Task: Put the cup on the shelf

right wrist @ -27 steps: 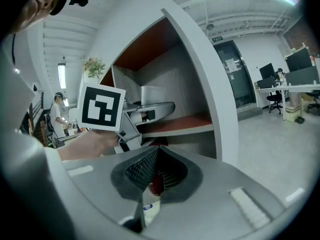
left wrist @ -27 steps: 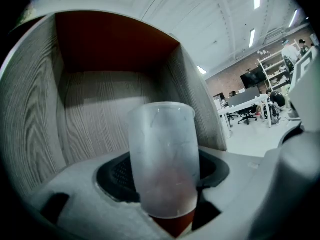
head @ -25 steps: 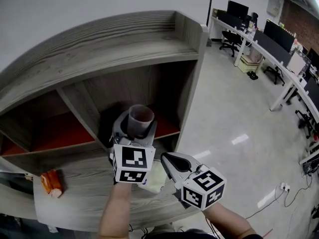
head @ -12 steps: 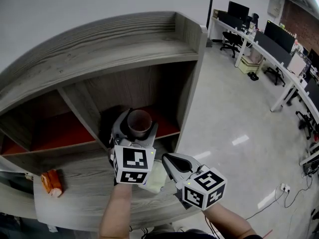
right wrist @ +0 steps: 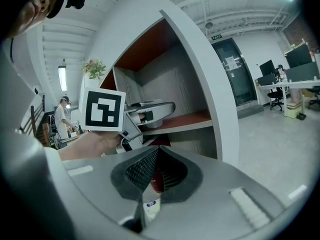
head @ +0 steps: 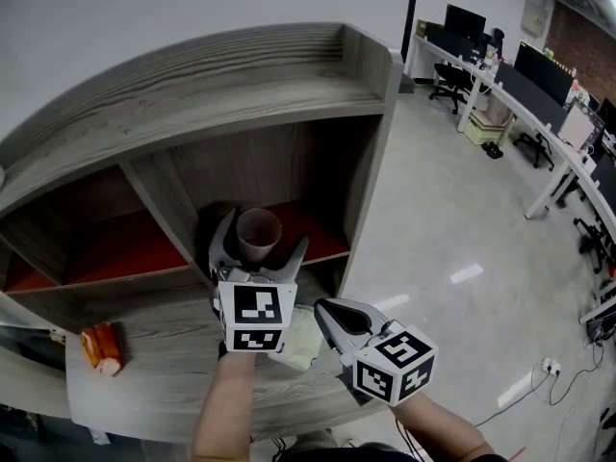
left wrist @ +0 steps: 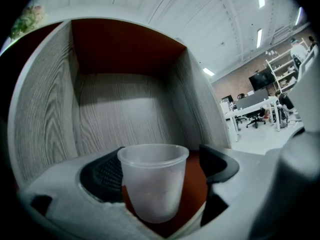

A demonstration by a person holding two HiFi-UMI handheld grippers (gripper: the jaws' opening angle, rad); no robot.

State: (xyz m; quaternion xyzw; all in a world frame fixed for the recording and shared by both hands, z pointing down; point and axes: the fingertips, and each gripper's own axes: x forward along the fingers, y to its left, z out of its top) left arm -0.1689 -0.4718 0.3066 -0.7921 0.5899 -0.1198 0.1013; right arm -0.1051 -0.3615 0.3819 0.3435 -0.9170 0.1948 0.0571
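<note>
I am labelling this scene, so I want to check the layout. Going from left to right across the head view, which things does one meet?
orange packet → cup → right gripper → office desks

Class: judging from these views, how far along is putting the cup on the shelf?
Done: the cup stands upright on the shelf's red board. In hand: the left gripper is opening its jaws around it, pads clear. Left: draw that gripper back; the right gripper waits shut.

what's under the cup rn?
Red floor of the shelf shows beneath and around the cup. The left gripper, fingers opening around it, covers part of the base, so contact is unclear.
</note>
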